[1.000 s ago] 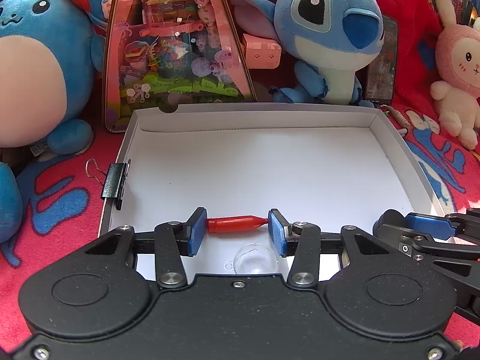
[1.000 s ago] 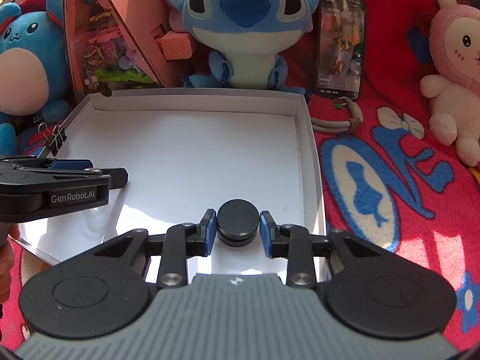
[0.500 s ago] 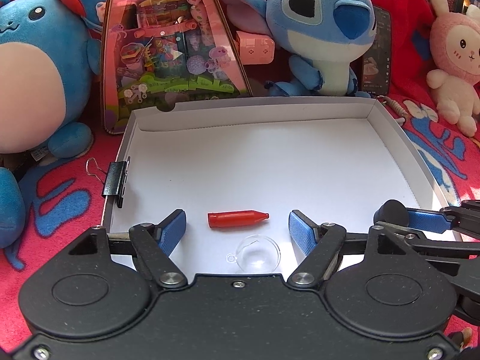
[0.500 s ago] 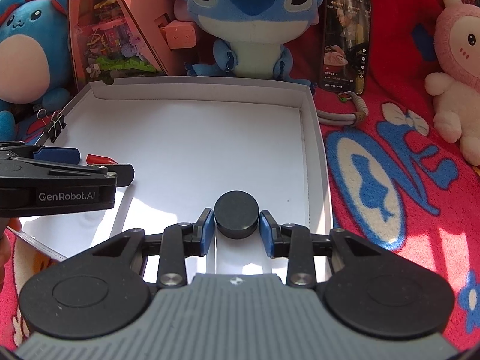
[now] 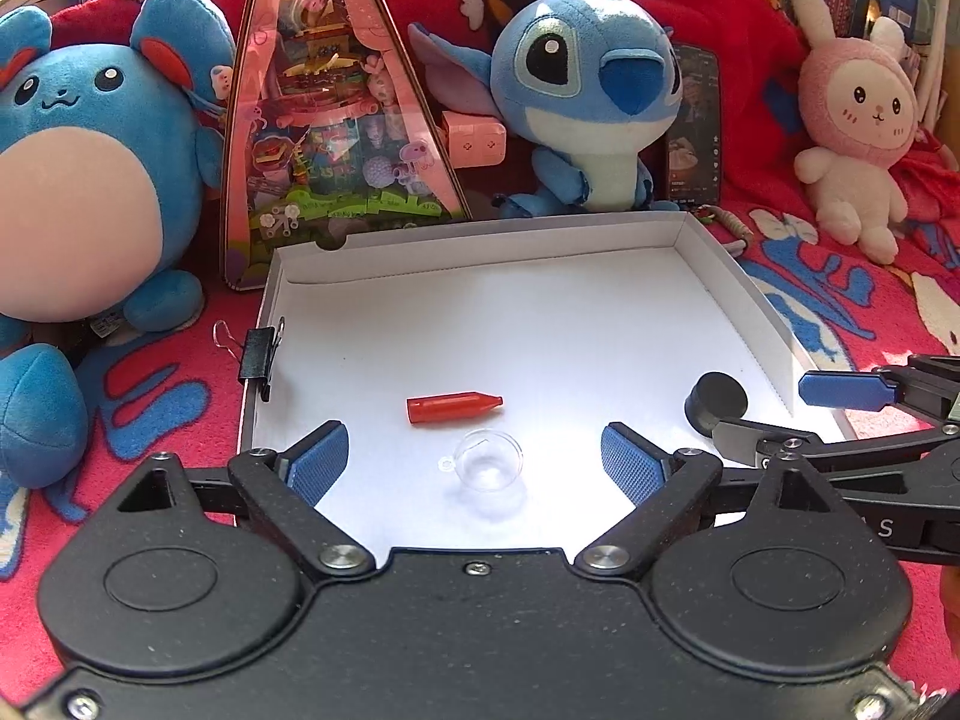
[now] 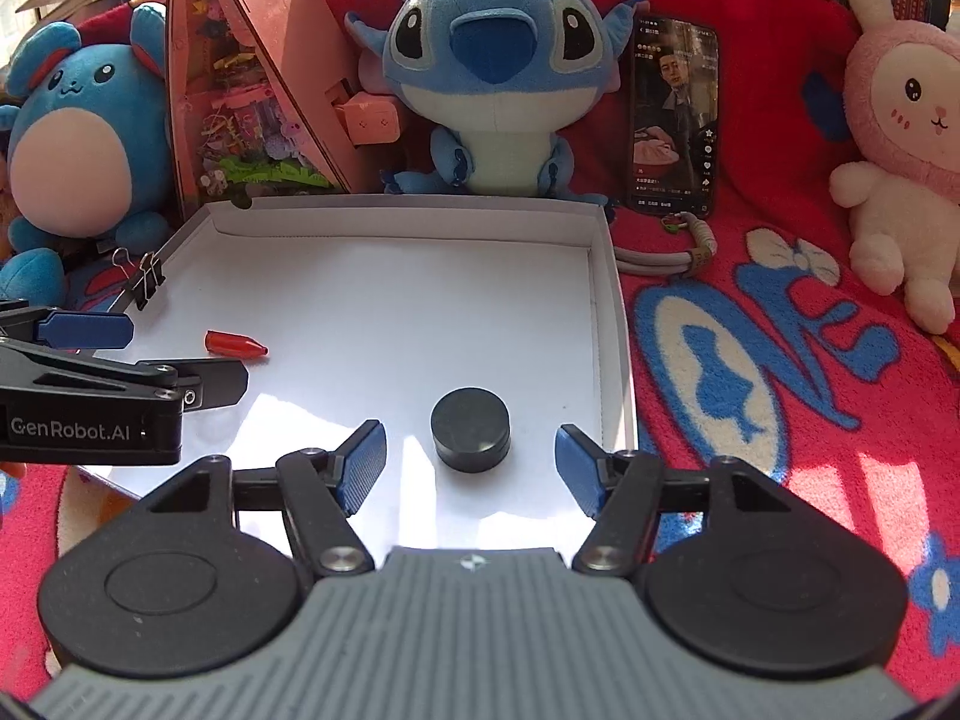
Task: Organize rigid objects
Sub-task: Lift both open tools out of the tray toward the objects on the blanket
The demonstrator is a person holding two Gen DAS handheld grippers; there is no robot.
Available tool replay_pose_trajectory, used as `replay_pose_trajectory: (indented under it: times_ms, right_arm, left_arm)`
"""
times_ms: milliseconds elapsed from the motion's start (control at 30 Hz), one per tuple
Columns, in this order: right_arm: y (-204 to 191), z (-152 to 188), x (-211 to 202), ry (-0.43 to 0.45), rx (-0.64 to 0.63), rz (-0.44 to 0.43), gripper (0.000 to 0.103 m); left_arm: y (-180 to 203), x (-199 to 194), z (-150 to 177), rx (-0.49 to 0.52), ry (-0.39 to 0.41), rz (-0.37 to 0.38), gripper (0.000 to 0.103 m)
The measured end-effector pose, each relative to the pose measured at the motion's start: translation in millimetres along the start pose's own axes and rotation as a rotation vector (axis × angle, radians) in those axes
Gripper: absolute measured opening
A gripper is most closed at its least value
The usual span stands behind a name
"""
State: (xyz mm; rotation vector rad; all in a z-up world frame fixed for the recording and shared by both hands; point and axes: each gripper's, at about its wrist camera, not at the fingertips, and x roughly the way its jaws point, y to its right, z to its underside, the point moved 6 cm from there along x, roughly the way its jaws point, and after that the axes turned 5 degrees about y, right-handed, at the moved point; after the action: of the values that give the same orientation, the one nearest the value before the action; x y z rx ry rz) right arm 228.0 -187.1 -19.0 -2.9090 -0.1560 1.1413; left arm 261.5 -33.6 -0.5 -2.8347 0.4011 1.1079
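In the lower middle of the white box (image 5: 708, 252), my left claw (image 5: 474, 462) and right claw (image 6: 471, 462) are opening, releasing red cap (image 5: 453, 408) and black puck (image 6: 471, 429); next, I judge, withdraw.

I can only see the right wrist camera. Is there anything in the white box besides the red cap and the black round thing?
Observer: Yes. The left wrist camera shows a clear cup in the white box. It is closer to the left tongs than the red cap is.
Child: Are the left tongs holding it?
Observer: No. Their jaws are opening. The cup sits in the gap between the pads, and neither pad touches it or the cap.
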Motion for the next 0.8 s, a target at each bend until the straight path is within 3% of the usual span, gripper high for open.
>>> replay_pose_trajectory:
  times_ms: [233,533,800]
  right_arm:
    - [0,12,-44,0.112,-0.075,-0.008,0.089]
    - [-1,36,-95,0.211,-0.147,-0.023,0.103]
    - [1,59,-116,0.223,-0.154,-0.055,0.103]
  left_arm:
    - [7,-43,18,-0.002,0.066,0.054,0.093]
    - [8,-80,45,-0.045,0.12,0.067,0.095]
    - [20,-108,72,0.021,0.171,0.051,0.096]
